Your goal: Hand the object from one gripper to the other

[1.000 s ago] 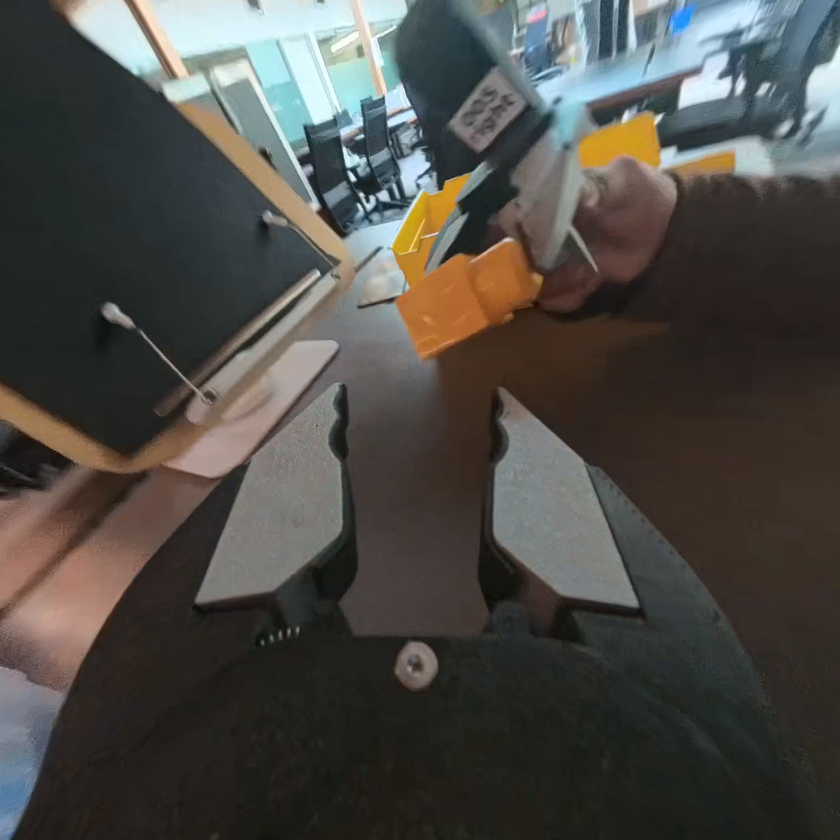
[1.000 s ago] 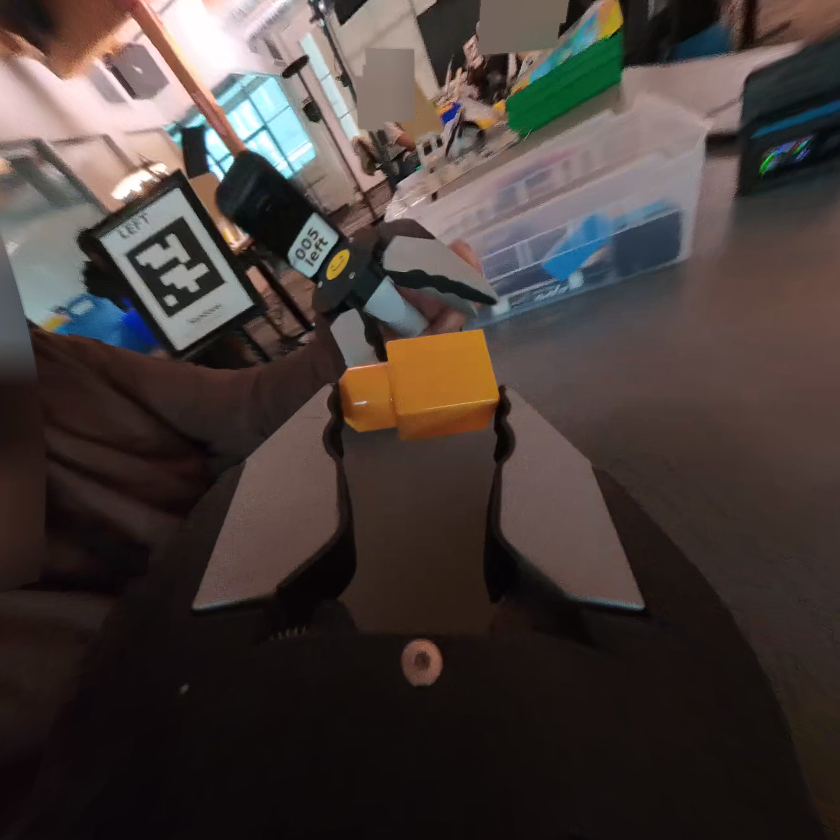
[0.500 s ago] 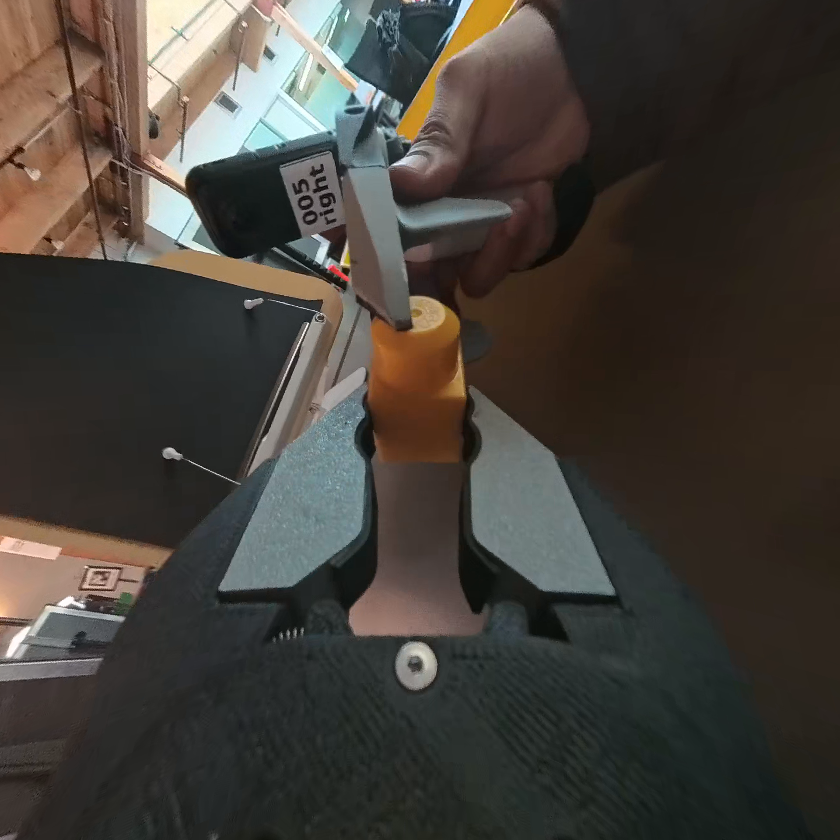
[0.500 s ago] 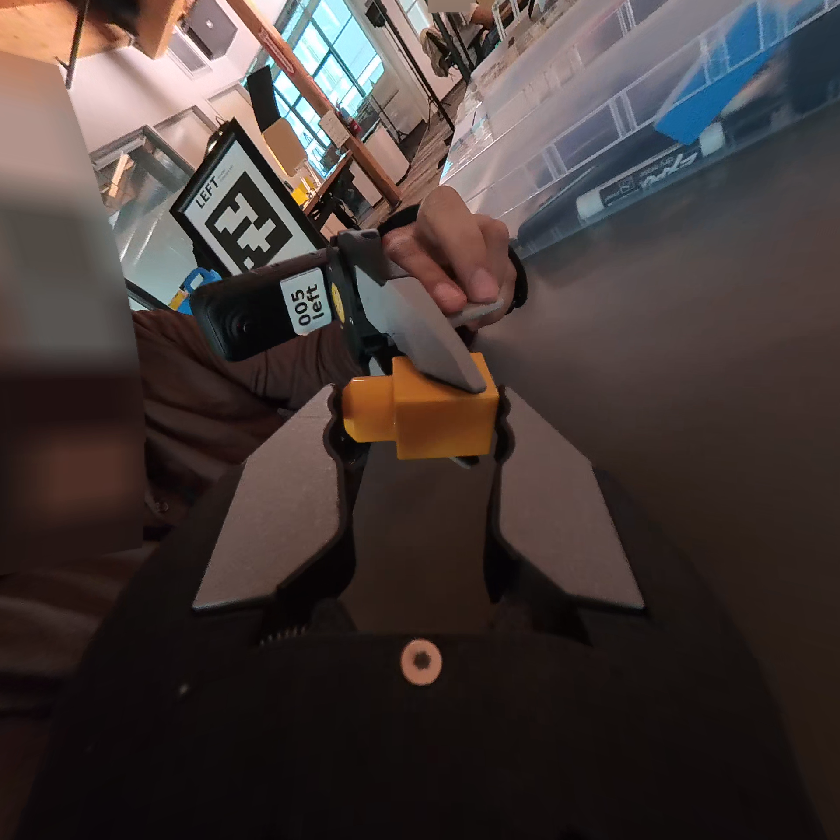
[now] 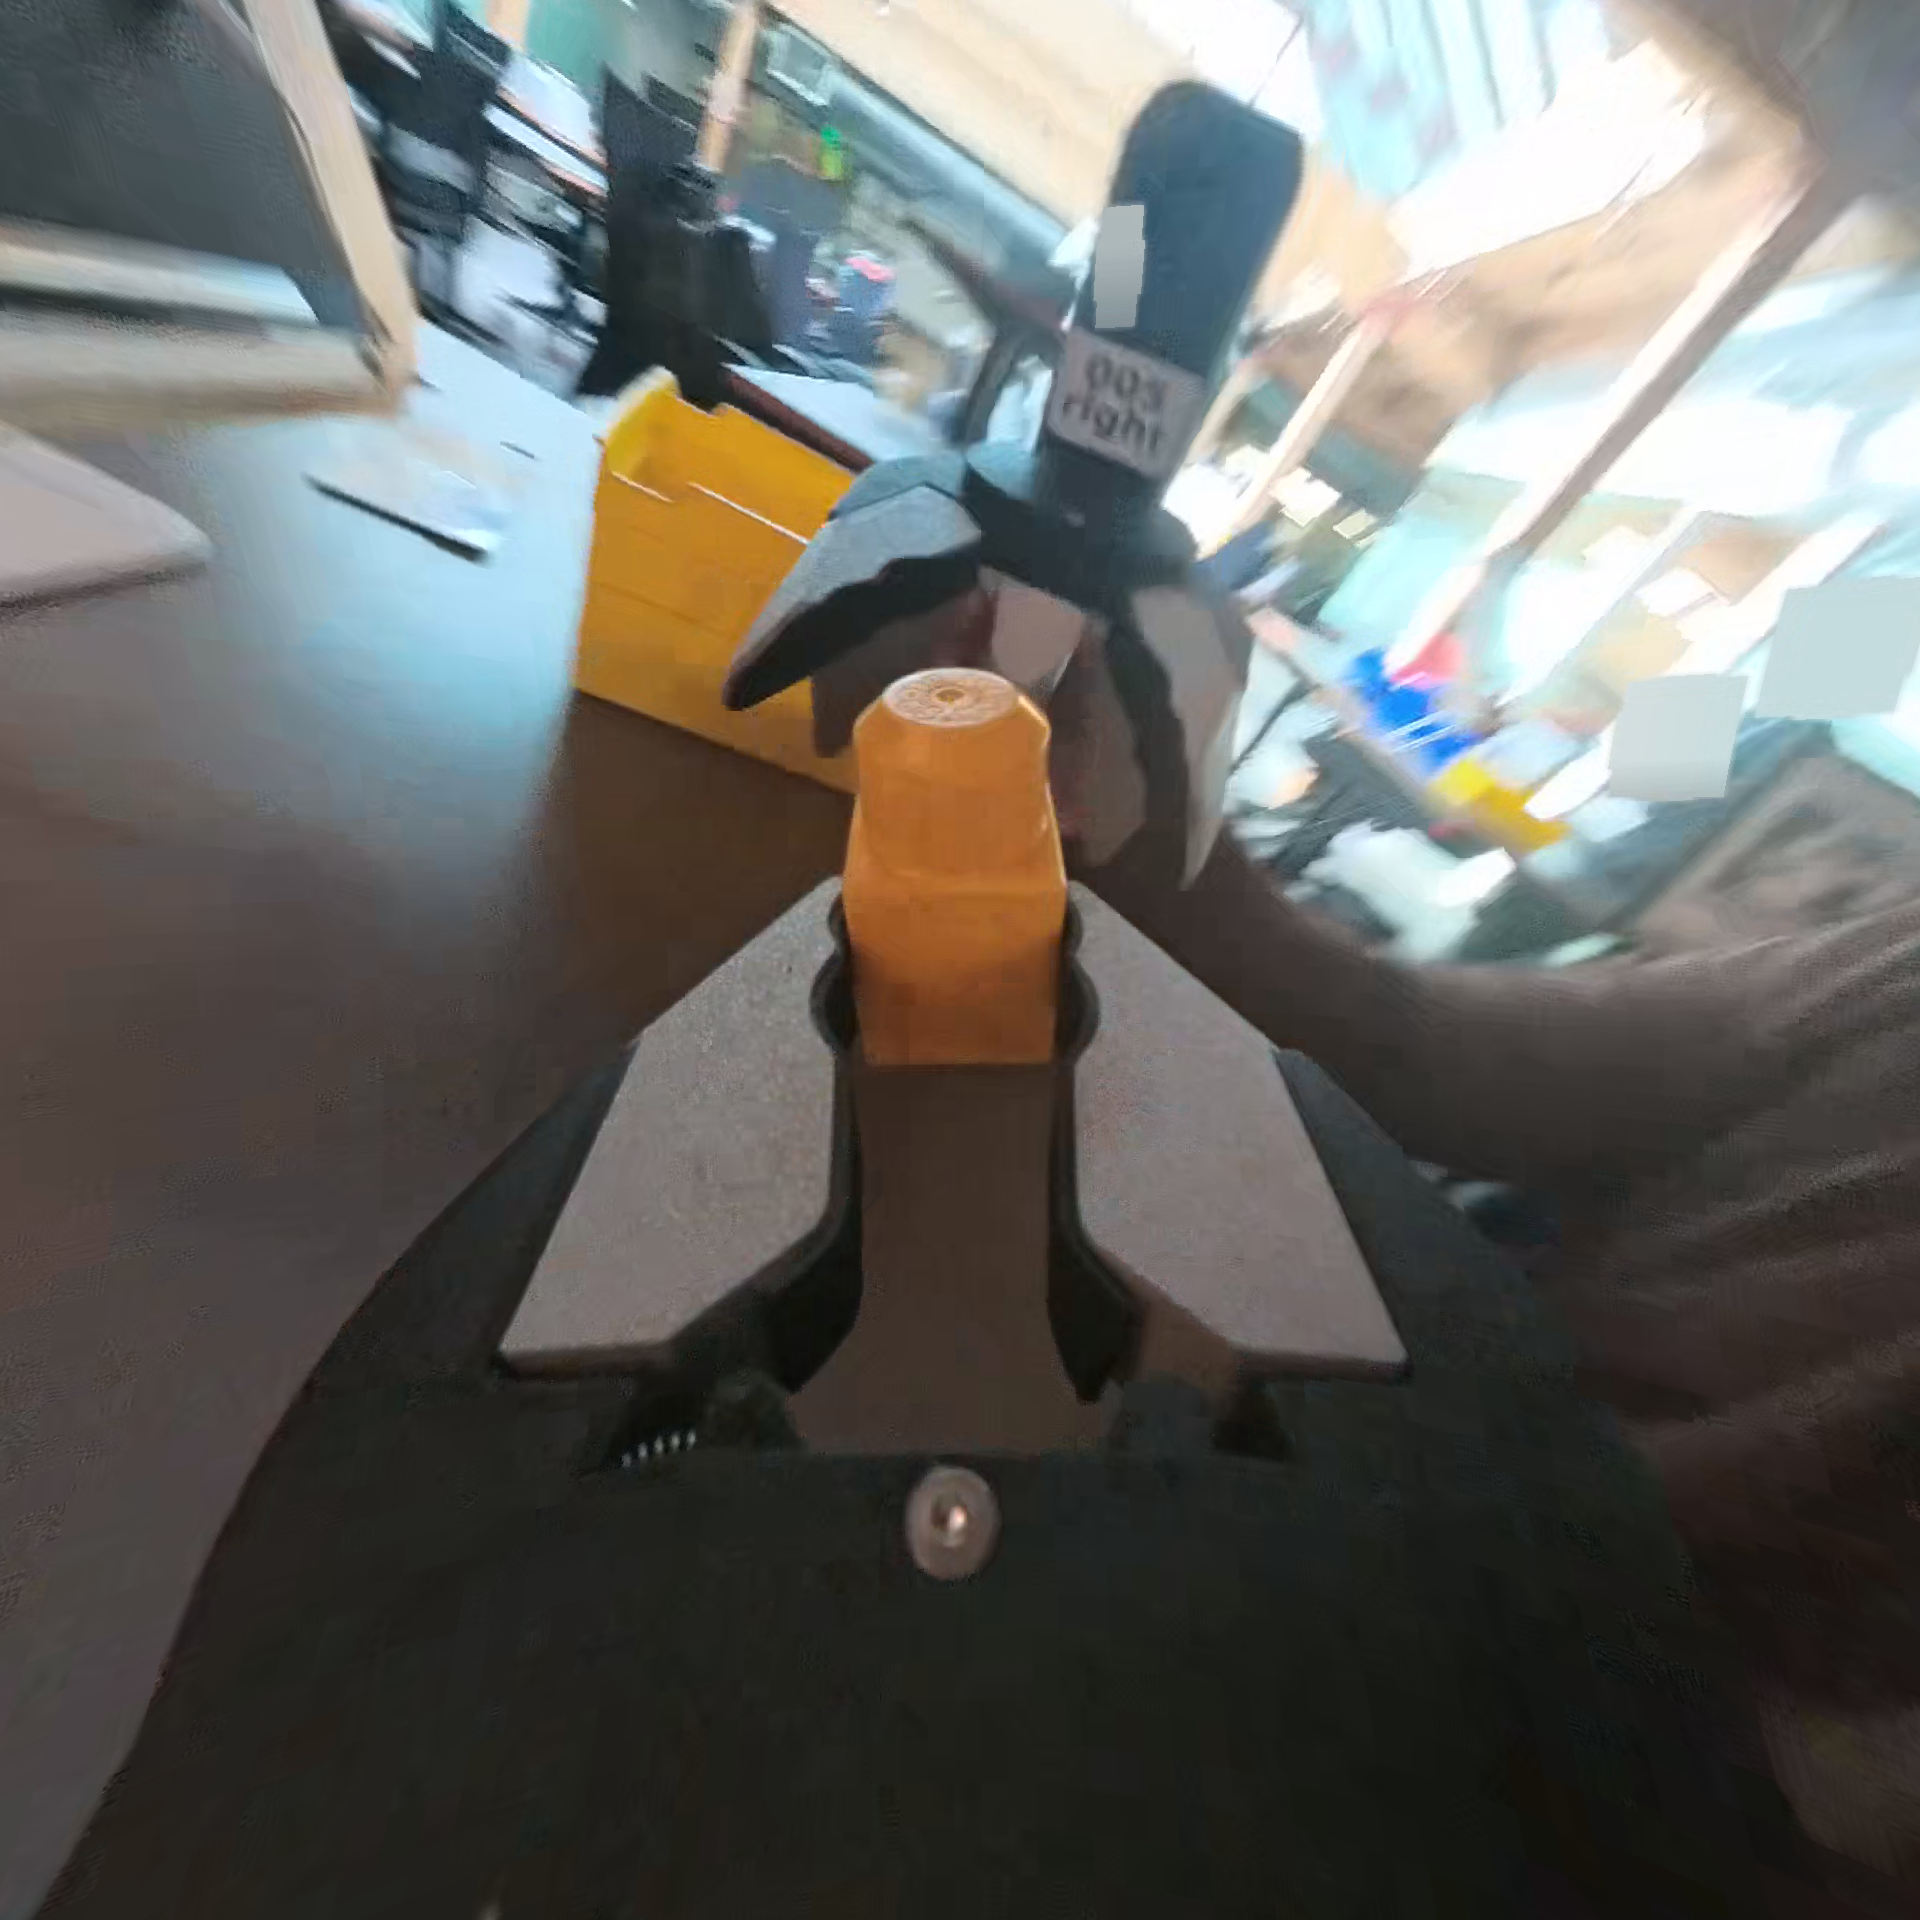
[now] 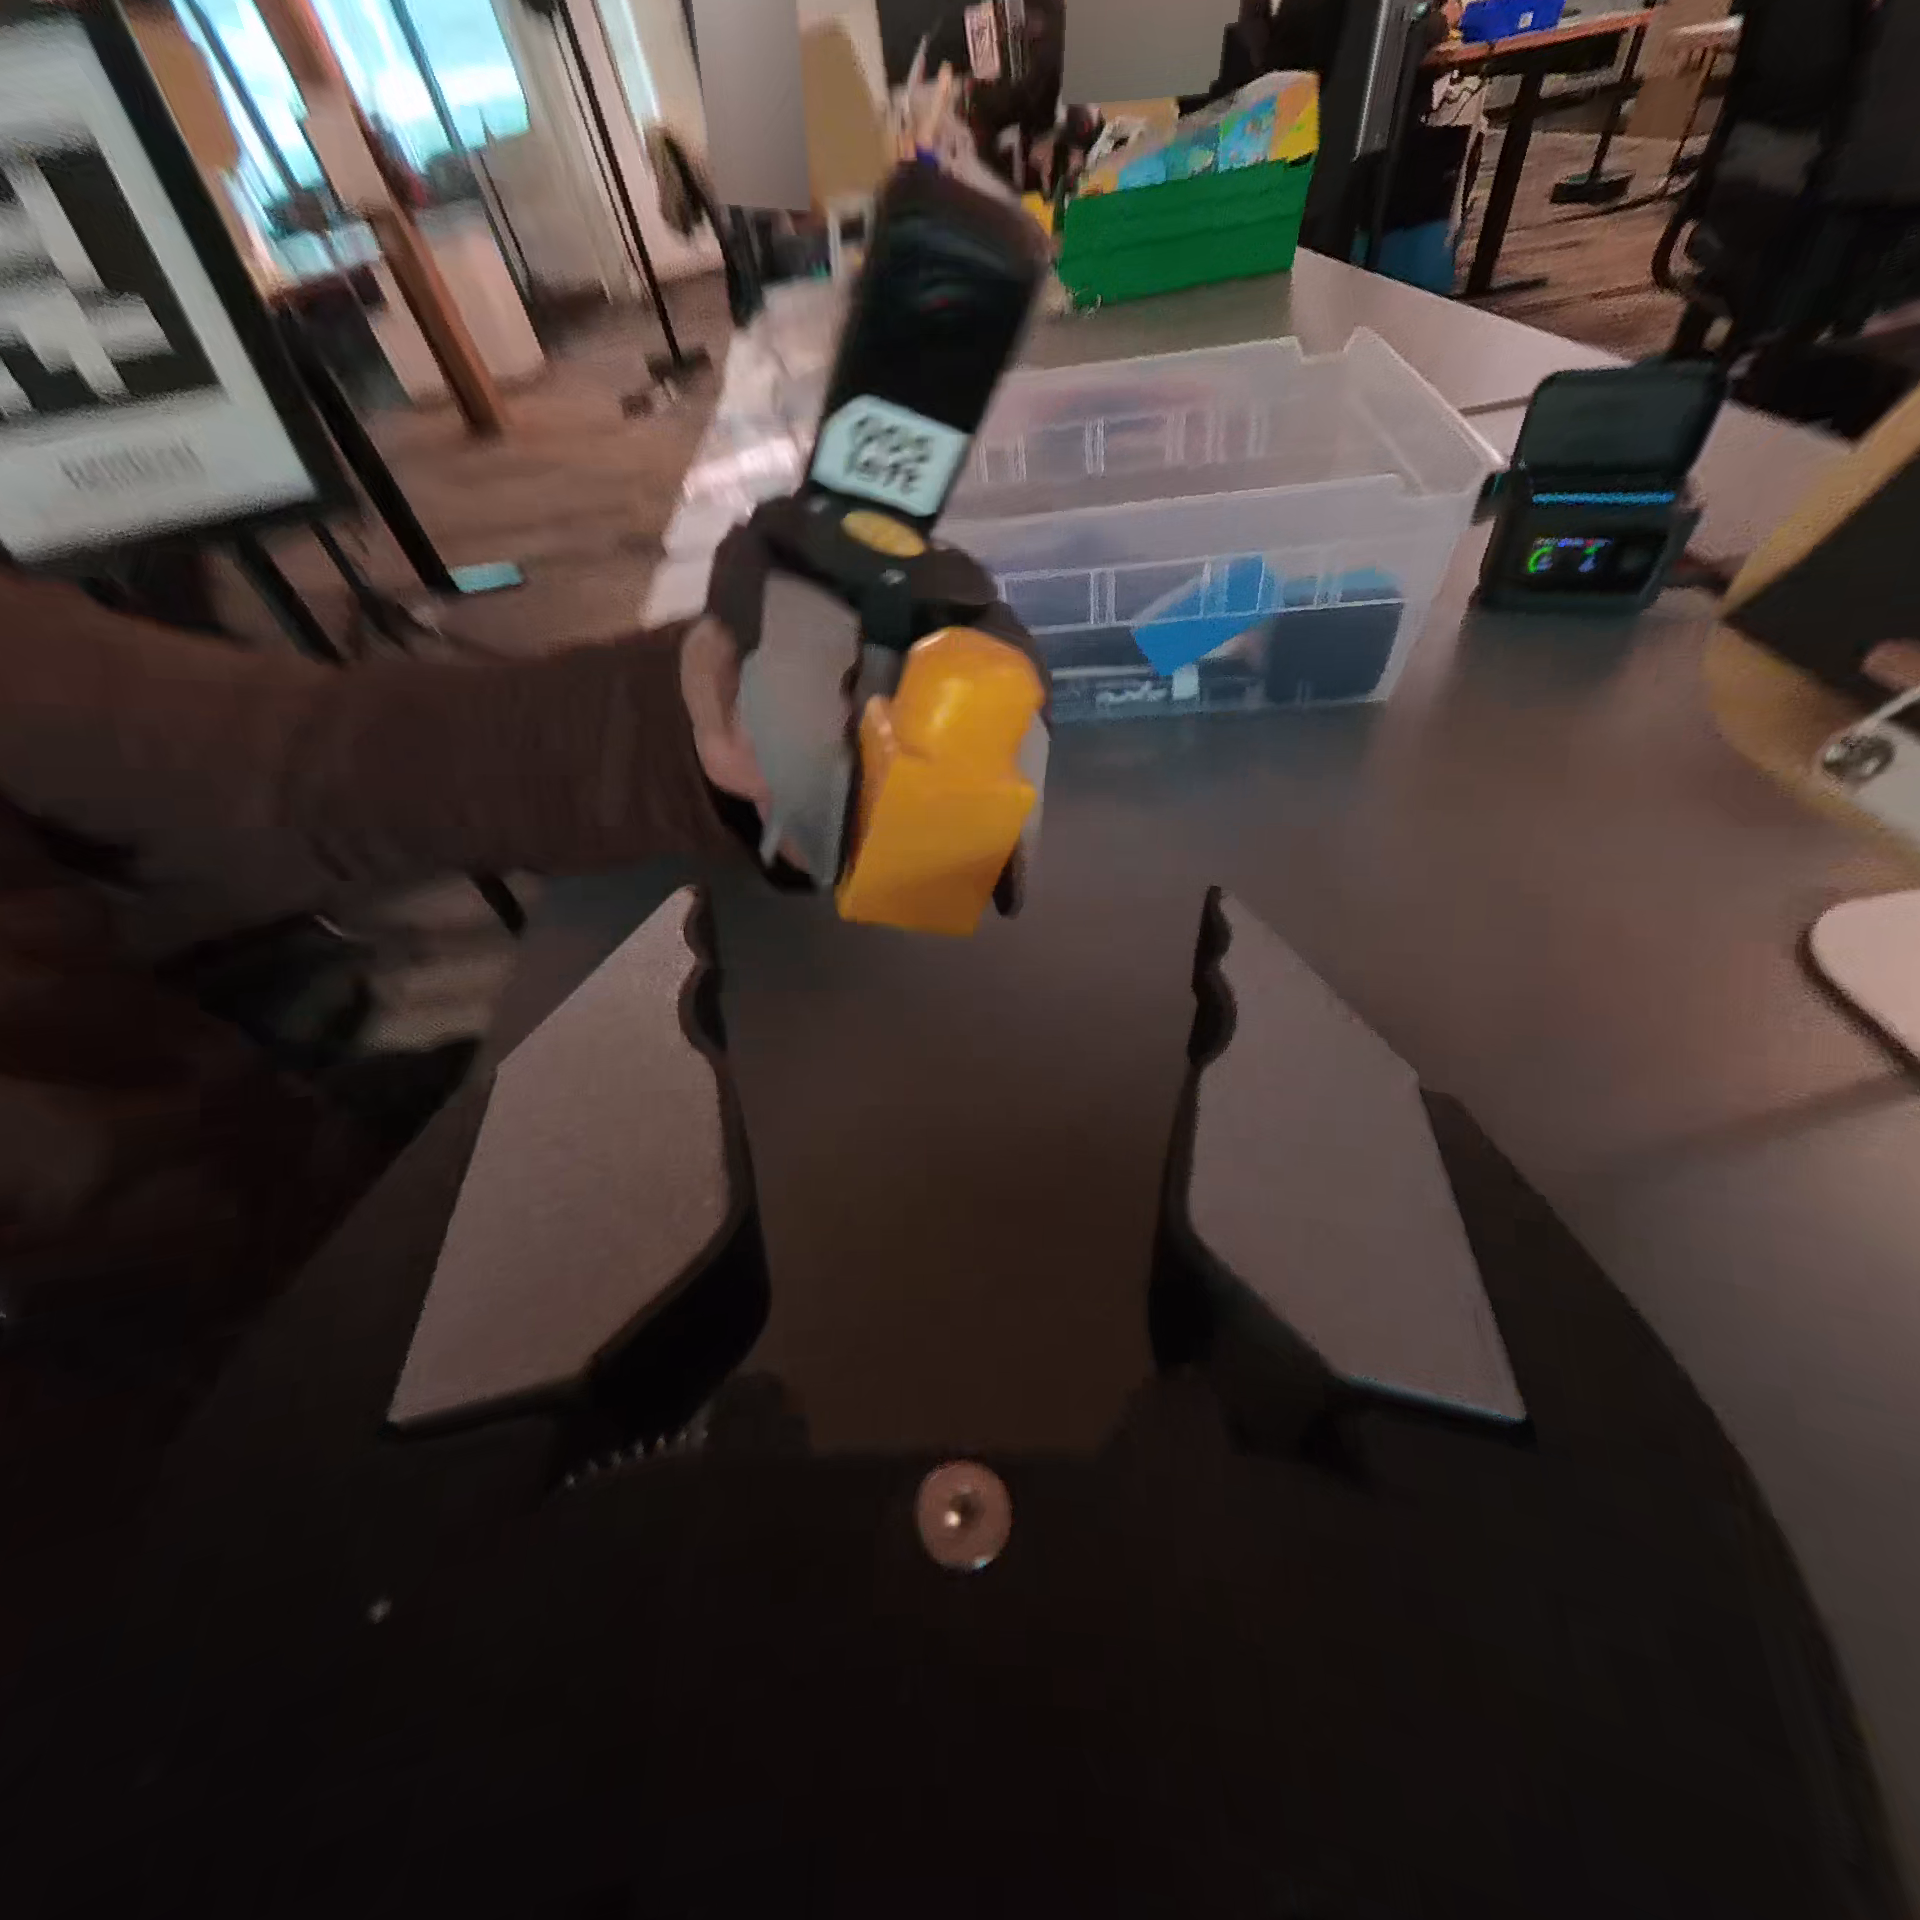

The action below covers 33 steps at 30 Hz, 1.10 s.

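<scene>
Table: dark, matte top carrying the things below.
Yellow bin: open-topped, on the table toward its far edge in the left wrist view.
Clear plastic box: lidded and see-through, toward the table's far edge in the right wrist view; blue and dark items inside.
Green crate: on a farther table behind the clear box, colourful items sticking out.
Small black device: lit screen, just right of the clear box.
Marker board: black-and-white pattern, on a stand at the left, blurred.
Office chairs: dark, beyond the table, blurred.
</scene>
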Each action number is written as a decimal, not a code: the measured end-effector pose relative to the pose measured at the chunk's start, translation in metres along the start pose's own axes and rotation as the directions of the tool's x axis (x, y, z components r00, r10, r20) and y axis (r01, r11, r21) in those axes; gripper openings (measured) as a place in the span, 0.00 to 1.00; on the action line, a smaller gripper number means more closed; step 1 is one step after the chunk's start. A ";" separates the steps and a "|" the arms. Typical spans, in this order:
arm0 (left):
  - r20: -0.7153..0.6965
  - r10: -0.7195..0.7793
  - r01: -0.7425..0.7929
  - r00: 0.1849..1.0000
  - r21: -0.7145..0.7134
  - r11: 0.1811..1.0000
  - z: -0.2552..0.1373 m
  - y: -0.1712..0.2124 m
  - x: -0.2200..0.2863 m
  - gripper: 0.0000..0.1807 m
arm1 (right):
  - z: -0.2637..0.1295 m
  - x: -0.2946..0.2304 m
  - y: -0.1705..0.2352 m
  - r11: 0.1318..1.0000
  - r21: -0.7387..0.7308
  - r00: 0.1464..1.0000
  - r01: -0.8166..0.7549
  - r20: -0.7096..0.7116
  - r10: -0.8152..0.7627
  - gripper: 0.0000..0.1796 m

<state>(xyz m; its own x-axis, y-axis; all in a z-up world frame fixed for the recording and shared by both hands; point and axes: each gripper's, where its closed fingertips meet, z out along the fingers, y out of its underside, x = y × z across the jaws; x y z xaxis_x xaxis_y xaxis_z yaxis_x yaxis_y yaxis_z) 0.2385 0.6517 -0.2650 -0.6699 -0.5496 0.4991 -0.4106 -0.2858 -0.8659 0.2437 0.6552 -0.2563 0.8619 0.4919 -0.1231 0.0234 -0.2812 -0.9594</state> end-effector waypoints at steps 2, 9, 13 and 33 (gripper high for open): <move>-0.065 -0.159 0.161 0.985 0.021 0.987 -0.003 -0.002 -0.004 0.18 | 0.005 -0.004 0.005 0.987 -0.062 0.986 0.149 -0.068 -0.153 0.50; -0.199 -0.274 0.260 0.941 -0.095 0.961 0.008 0.017 0.016 0.19 | 0.032 -0.005 0.016 0.861 -0.246 0.840 0.445 -0.220 -0.496 0.49; -0.230 -0.283 0.267 0.931 -0.098 0.959 0.011 0.017 0.022 0.19 | 0.033 -0.010 0.012 0.806 -0.257 0.773 0.534 -0.238 -0.588 0.38; 0.024 -0.106 0.108 0.994 -0.115 0.987 0.012 0.026 -0.009 0.20 | -0.319 0.142 0.053 0.788 -0.257 0.358 -0.560 -0.932 -0.049 0.38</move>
<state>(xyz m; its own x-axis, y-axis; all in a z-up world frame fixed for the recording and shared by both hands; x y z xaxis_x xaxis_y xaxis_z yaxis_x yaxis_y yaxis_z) 0.2412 0.6394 -0.2924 -0.6076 -0.5345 0.5875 -0.5490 -0.2519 -0.7970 0.5291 0.4473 -0.2436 0.7798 -0.5783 0.2398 -0.3340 -0.7083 -0.6219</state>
